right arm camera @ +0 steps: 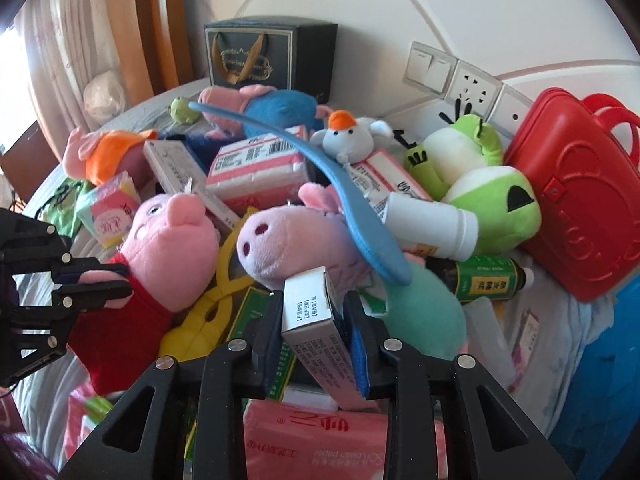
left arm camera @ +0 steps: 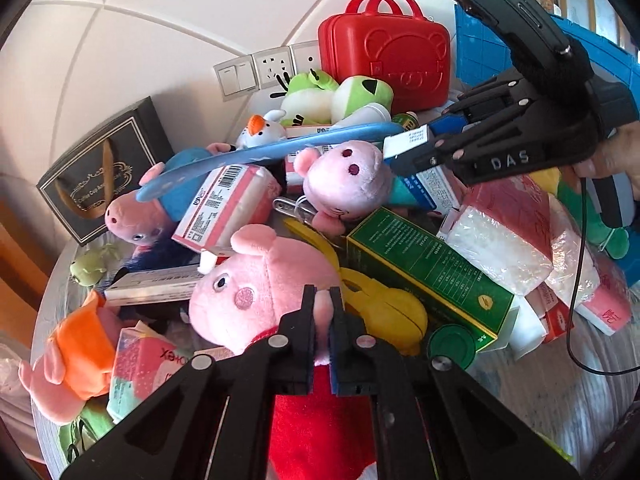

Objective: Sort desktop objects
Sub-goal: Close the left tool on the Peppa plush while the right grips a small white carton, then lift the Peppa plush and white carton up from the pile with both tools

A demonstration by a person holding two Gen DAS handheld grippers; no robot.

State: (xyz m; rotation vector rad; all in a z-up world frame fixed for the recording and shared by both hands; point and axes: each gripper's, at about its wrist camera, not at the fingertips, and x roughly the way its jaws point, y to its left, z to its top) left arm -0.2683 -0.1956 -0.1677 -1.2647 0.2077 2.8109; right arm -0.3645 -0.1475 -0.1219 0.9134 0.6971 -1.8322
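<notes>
A pile of toys and boxes covers the table. My left gripper (left arm camera: 324, 296) is shut on the pink arm of a pig plush in a red dress (left arm camera: 264, 288); it also shows at the left of the right wrist view (right arm camera: 108, 280), where the plush (right arm camera: 168, 240) hangs from it. My right gripper (right arm camera: 314, 304) is shut on a white and blue medicine box (right arm camera: 310, 312), held above the pile. In the left wrist view the right gripper (left arm camera: 436, 146) holds that box (left arm camera: 412, 140) at the upper right. A blue shoehorn (right arm camera: 352, 220) lies across the pile.
A red toy suitcase (left arm camera: 384, 64) and a dark gift bag (left arm camera: 100, 168) stand by the wall. A green box (left arm camera: 424, 268), yellow scissors (left arm camera: 380, 300), tissue packs (left arm camera: 512, 236), green frog plushes (right arm camera: 480, 184), a white bottle (right arm camera: 432, 224) and other pig plushes (right arm camera: 288, 240) lie around. A blue crate (left arm camera: 480, 48) stands at the right.
</notes>
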